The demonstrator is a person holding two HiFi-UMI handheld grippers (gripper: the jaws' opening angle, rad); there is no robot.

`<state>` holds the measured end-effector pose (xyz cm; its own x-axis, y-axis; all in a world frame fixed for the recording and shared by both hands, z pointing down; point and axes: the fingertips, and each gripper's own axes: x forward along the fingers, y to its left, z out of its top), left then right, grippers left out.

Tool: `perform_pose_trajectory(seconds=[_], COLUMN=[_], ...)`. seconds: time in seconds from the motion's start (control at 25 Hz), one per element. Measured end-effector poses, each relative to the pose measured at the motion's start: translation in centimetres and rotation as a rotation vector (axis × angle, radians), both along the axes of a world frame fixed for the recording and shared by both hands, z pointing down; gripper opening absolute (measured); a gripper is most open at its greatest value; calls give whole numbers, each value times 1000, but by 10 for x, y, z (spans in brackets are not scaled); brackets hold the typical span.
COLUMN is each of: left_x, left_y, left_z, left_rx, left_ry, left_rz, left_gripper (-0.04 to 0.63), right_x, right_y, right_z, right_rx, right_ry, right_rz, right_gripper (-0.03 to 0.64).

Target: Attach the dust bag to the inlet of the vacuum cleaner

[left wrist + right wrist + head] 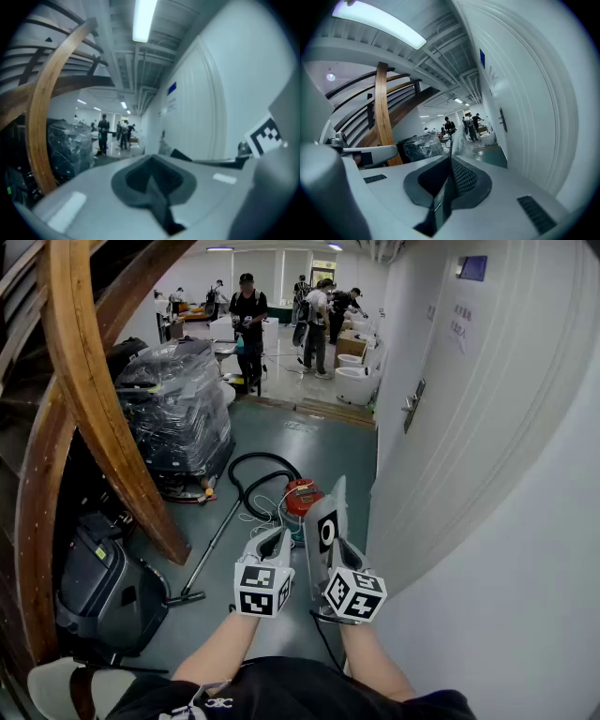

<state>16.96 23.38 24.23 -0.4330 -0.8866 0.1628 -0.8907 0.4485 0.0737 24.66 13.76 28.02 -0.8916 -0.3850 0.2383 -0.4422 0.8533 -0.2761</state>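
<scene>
A small red vacuum cleaner [302,498] stands on the grey floor ahead, with its black hose [246,474] looped behind it. In the head view my right gripper [330,549] is shut on the dust bag [324,521], a flat grey sheet with a black ring on it, held upright above the vacuum. In the right gripper view the dust bag [458,140] shows edge-on, pinched between the pads of the right gripper [451,161]. My left gripper [275,538] hangs just left of the bag, shut and empty. In its own view the left gripper [151,176] has closed jaws with nothing between them.
Curved wooden beams [94,399] rise at the left over a plastic-wrapped machine [178,409] and a black floor machine [103,592]. The vacuum's wand [211,549] lies on the floor. A white wall with a door [450,409] runs close on the right. Several people [248,310] stand far back.
</scene>
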Motion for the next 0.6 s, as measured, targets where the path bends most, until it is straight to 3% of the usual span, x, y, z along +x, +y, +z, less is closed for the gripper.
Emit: perform_pose_trajectory(seconds=[0.6], left_x=[-19], left_y=[11], left_z=[14], left_rx=[-6], left_ry=[28], left_rz=[18], left_gripper=[-2], right_x=[-17], right_y=[11], right_z=[8], right_rx=[-4], right_ry=[14], right_rz=[19], right_gripper=[12])
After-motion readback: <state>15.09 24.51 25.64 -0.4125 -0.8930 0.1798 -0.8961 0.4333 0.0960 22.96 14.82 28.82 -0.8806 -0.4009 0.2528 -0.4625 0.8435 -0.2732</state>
